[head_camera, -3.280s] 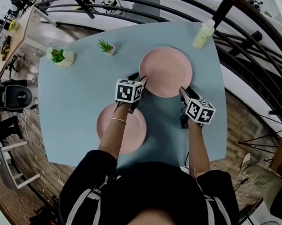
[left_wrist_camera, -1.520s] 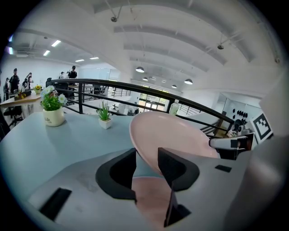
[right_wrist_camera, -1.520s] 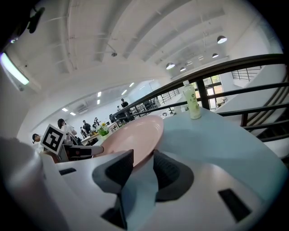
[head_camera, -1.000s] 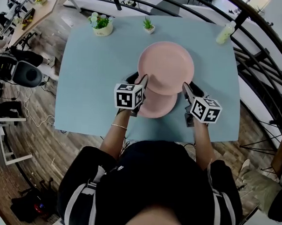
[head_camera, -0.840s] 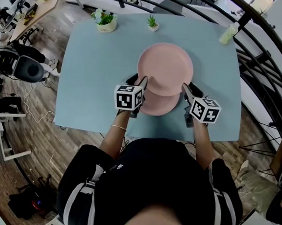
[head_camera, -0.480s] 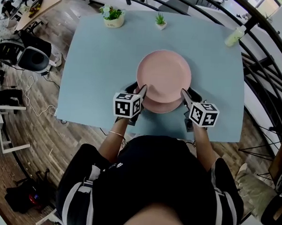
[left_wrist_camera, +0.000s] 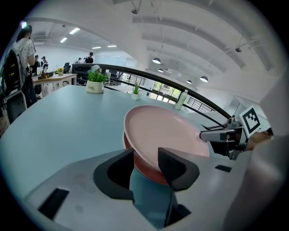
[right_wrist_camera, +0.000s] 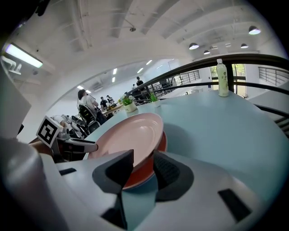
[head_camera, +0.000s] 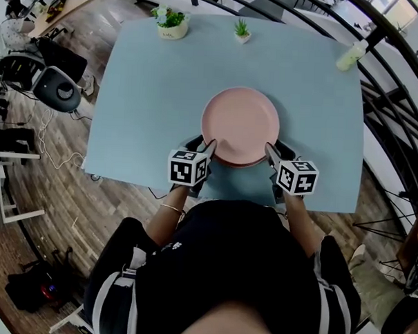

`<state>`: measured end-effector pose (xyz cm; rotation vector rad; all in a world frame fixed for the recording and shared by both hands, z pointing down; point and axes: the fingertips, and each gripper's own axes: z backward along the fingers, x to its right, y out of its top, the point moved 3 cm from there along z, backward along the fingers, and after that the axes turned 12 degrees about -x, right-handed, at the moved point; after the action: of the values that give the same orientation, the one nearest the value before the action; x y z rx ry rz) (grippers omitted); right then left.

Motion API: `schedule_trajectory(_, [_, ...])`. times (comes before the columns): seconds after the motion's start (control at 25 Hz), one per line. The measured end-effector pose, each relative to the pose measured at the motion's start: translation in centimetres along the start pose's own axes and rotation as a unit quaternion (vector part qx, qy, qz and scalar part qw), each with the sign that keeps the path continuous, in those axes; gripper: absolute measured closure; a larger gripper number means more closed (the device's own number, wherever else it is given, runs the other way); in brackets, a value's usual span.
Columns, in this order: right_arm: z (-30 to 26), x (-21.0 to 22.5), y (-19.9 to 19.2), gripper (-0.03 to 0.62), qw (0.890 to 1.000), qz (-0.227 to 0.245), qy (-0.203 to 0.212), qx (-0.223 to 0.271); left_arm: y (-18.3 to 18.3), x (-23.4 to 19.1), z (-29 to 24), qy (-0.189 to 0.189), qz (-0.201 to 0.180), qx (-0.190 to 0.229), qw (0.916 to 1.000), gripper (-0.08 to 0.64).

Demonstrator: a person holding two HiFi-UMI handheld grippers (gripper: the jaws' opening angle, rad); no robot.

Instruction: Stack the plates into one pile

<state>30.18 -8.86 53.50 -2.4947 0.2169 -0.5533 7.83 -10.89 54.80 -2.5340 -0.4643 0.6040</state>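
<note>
Two pink plates lie near the table's [head_camera: 150, 91] front edge, the top plate [head_camera: 240, 123] over the bottom plate [left_wrist_camera: 149, 170]. Left gripper [head_camera: 210, 143] and right gripper [head_camera: 268, 147] pinch the top plate's rim on opposite sides. Far edge: big pot [head_camera: 171, 31] and small pot [head_camera: 241, 37], each holding a green plant, and a bottle [head_camera: 352, 57] of pale liquid.

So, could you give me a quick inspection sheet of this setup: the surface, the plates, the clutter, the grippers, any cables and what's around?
Surface: blue table, no spills seen.
Job's things: pink top plate, tilted over the lower plate with its near edge raised; whether the two touch cannot be told.
Clutter: larger potted plant, small potted plant and a bottle, all near the far edge.
Grippers: left gripper and right gripper are each closed on the top plate's rim, on opposite sides.
Cables: loose cable on the floor left of the table.
Surroundings: office chair, black railing, wood floor.
</note>
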Motion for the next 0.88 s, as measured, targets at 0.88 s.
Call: schedule_trajectory(0.88, [-0.8, 0.4, -1.2, 0.445, 0.999, 0.029, -0.023, -0.012, -1.7, 0.0, -0.1, 0.001, -0.022, -0.041, 0.9989, 0.399])
